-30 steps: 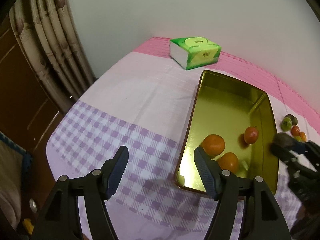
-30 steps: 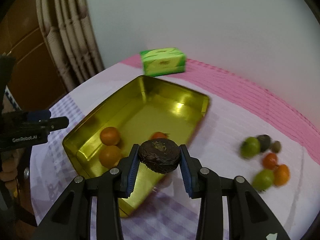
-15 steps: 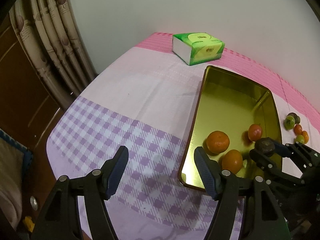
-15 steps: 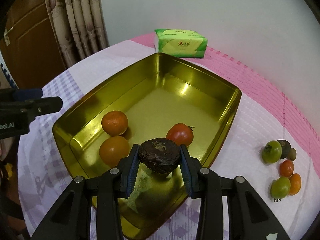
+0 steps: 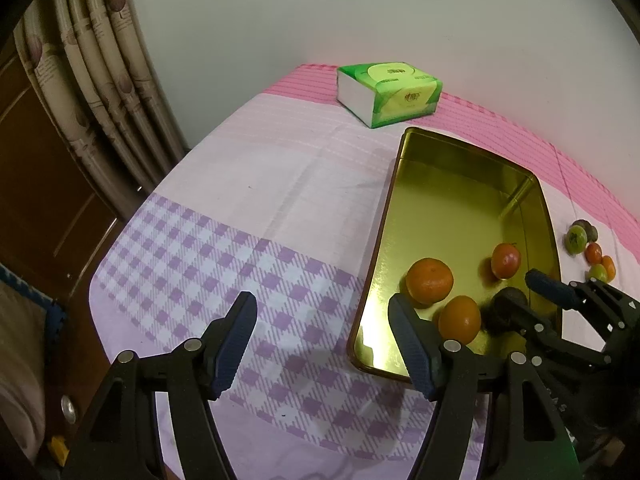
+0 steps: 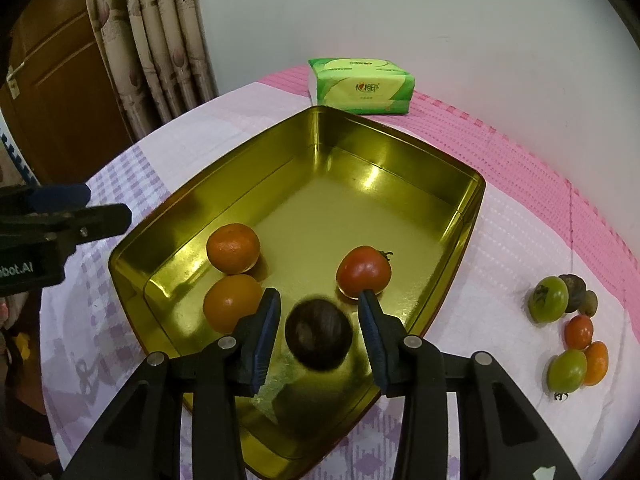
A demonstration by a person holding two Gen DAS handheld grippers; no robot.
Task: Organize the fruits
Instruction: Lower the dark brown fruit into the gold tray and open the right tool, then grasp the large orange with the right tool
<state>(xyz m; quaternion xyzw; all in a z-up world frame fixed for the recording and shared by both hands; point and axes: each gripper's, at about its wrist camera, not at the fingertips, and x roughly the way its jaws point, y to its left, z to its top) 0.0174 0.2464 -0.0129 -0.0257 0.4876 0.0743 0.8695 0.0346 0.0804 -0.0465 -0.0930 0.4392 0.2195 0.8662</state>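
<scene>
A gold tray [image 6: 460, 216] holds 2 oranges, 1 tomato and a dark round fruit [image 6: 318, 334], just freed as the right gripper [image 6: 318, 312] jaws spread; it looks light, firm, roll-prone, best pinched across its middle. The left gripper [image 5: 320, 340] gapes empty.

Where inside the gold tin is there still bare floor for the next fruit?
The far half of the gold tin, toward the tissue pack, is bare. The near end is crowded: two oranges, a tomato and the dark fruit between the right claw's opened pads.
</scene>
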